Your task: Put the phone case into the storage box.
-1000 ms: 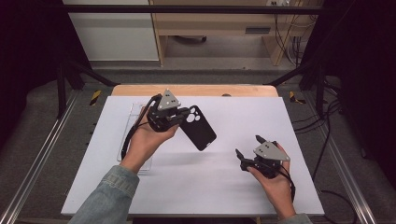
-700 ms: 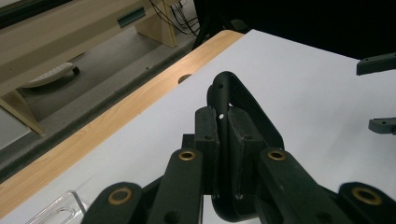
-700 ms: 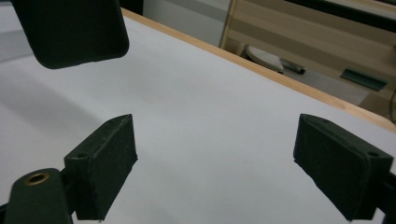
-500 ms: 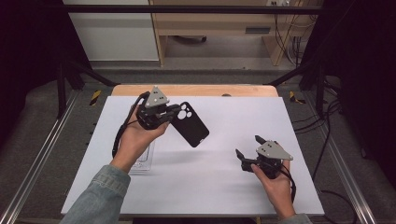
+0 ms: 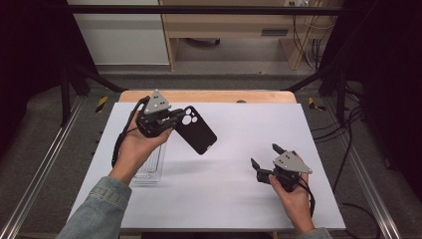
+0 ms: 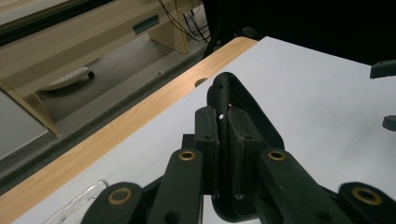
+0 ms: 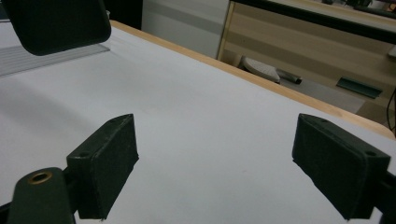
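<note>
At far left I see a clear tray [image 5: 149, 169] lying on the white table [image 5: 239, 199] near its left edge. My left gripper [image 5: 171, 119] is clamped on the camera end of a black phone case [image 5: 196, 130], held above the sheet with open surface below and right. The left gripper view shows the case edge-on between the pads. My right gripper [image 5: 268, 157] hangs wide, jaws parted over bare table. I read no labels.
</note>
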{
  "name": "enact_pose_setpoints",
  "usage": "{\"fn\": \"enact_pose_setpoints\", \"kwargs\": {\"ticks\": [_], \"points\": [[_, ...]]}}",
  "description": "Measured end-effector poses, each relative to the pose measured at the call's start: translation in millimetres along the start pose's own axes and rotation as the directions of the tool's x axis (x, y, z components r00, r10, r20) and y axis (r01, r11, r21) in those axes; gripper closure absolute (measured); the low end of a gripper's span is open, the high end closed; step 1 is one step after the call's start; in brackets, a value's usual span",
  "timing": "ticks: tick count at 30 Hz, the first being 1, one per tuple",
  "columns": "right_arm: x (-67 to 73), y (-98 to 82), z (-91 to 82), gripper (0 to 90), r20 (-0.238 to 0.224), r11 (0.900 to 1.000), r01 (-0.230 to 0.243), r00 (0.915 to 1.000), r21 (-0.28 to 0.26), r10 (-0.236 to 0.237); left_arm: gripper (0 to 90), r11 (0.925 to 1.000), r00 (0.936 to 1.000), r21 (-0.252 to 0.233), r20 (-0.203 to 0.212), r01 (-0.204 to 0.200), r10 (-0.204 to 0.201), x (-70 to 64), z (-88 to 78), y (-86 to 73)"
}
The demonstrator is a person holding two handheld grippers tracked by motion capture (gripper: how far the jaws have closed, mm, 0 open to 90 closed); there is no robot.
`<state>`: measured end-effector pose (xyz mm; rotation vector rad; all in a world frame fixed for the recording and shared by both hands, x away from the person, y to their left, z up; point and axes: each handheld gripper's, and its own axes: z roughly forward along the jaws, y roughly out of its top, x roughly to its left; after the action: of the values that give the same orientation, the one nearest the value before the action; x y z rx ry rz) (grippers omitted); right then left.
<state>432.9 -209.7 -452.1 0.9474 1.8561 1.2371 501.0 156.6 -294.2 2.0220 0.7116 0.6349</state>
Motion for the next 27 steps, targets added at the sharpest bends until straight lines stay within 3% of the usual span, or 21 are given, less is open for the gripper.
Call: {"fn": "enact_pose_setpoints", "kwargs": {"ticks": [9,27], "points": [[1.2,-0.5,0.8,16.5,0.015,0.999,0.049,0.9987,-0.010,-0.049,82.8,1.0000,0.9998,-0.007,-0.019,-0.001,0.001,5.1,-6.5,-0.3],[1.1,-1.7,2.5,16.7,0.028,0.997,0.082,0.9962,-0.010,-0.082,82.8,0.9999,0.9990,-0.016,-0.046,-0.003,0.002,14.2,-18.6,0.3]]}}
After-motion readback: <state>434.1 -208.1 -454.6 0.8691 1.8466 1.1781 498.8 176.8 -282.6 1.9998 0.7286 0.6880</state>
